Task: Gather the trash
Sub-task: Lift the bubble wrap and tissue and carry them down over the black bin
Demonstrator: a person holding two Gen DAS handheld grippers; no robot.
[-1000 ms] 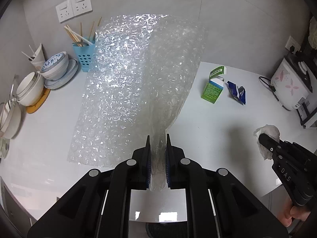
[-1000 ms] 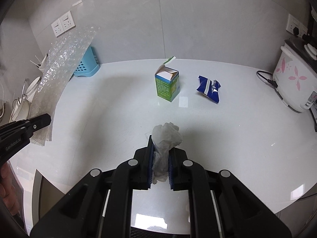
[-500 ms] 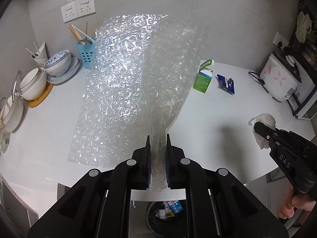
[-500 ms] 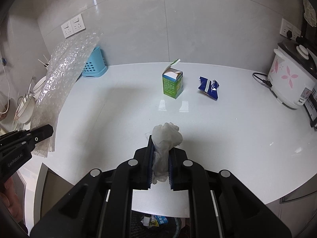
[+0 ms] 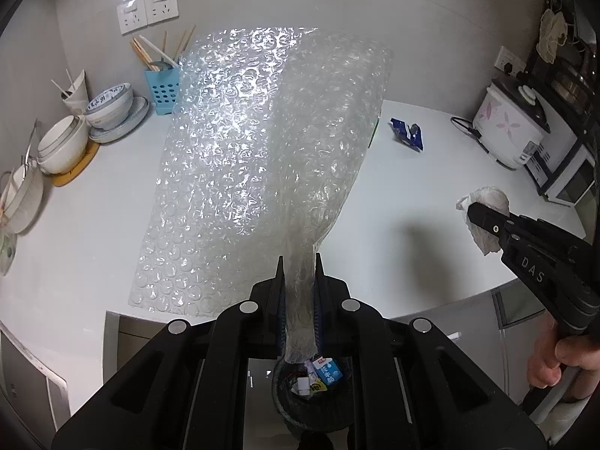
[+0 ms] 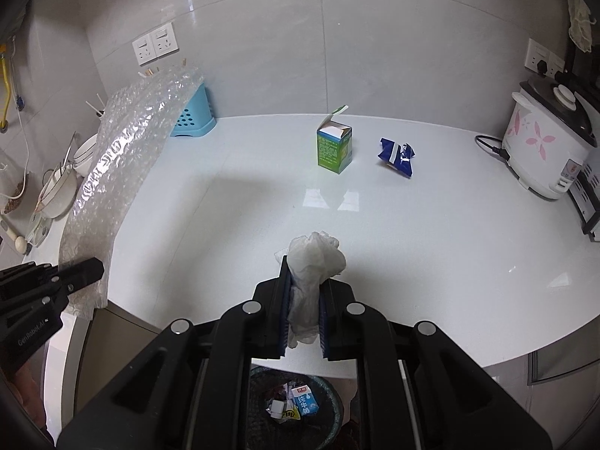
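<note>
**Both grippers loaded, bin below**

The bubble wrap (image 5: 262, 150) hangs pinched at one bunched end between the pads of my left gripper (image 5: 299, 292), the sheet fanning out above the white counter (image 5: 412, 195). My right gripper (image 6: 304, 300) is clamped on a crumpled white tissue (image 6: 313, 258), whose top puffs out above the fingertips. Both loads are off the counter, at its front edge. Beneath the two grippers, below the counter's rim, sits a dark trash bin (image 6: 330, 405) with a small blue-and-white carton (image 6: 305, 403) and other scraps inside.

Out on the counter stand an open green box (image 6: 335, 148) and, just beside it, a crumpled blue wrapper (image 6: 396, 155). A blue utensil holder (image 5: 162, 90) and stacked bowls (image 5: 112, 107) are by the left wall; a white rice cooker (image 6: 543, 150) is at the right.
</note>
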